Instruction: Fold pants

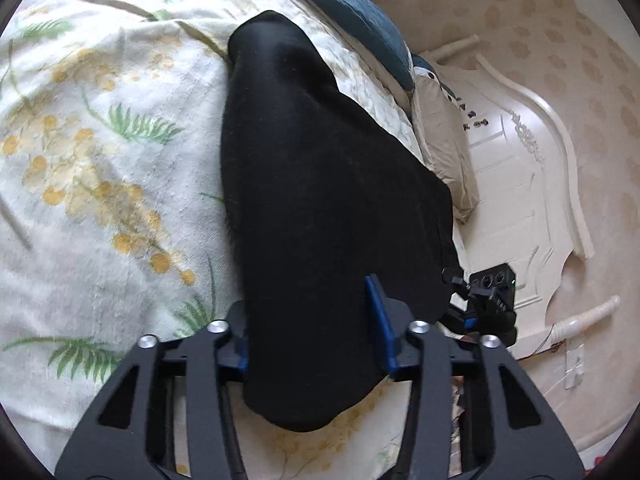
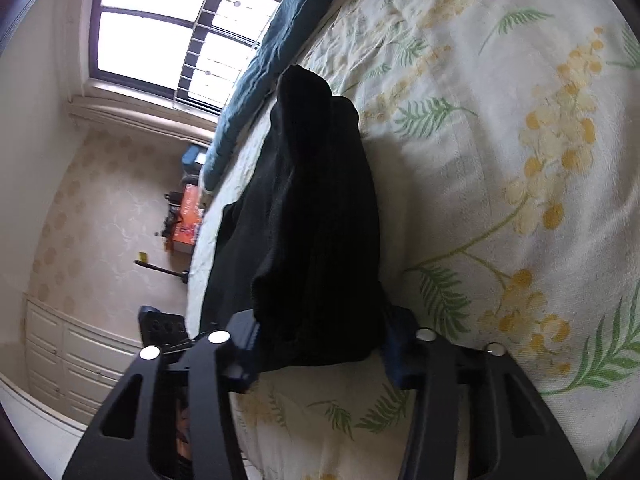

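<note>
The black pants (image 1: 316,184) lie on a bed, on a floral sheet (image 1: 100,152), stretching away from both cameras. In each view they run from between the fingers toward the far side, narrowing to a rumpled end (image 2: 304,84) near a blue quilt (image 2: 256,80).

The left gripper (image 1: 316,344) has the near edge of the pants between its fingers. The cloth fills the gap and hangs over the left finger, so only a strip of that blue pad (image 1: 240,354) shows; the right pad (image 1: 382,324) stands clear against the fabric. The jaws look clamped on the cloth, though the contact itself is black on black and hard to read. The pants' near edge sags below the fingers as a rounded lobe over the sheet.

The right gripper (image 2: 320,344) likewise straddles a bunched part of the pants. Its right pad (image 2: 394,356) is mostly covered by cloth and its left finger is dark, so the pinch is hidden, but the fabric is gathered tightly between them and appears gripped.

In the left view the other gripper (image 1: 490,300) peeks from behind the pants' right edge, partly covered. A beige pillow (image 1: 444,136) and a white headboard (image 1: 532,168) sit beyond. In the right view a window (image 2: 160,28) is blown out by glare, and the small items (image 2: 186,220) on the floor beside the bed are too blurred to identify. Folds within the pants are barely visible.
</note>
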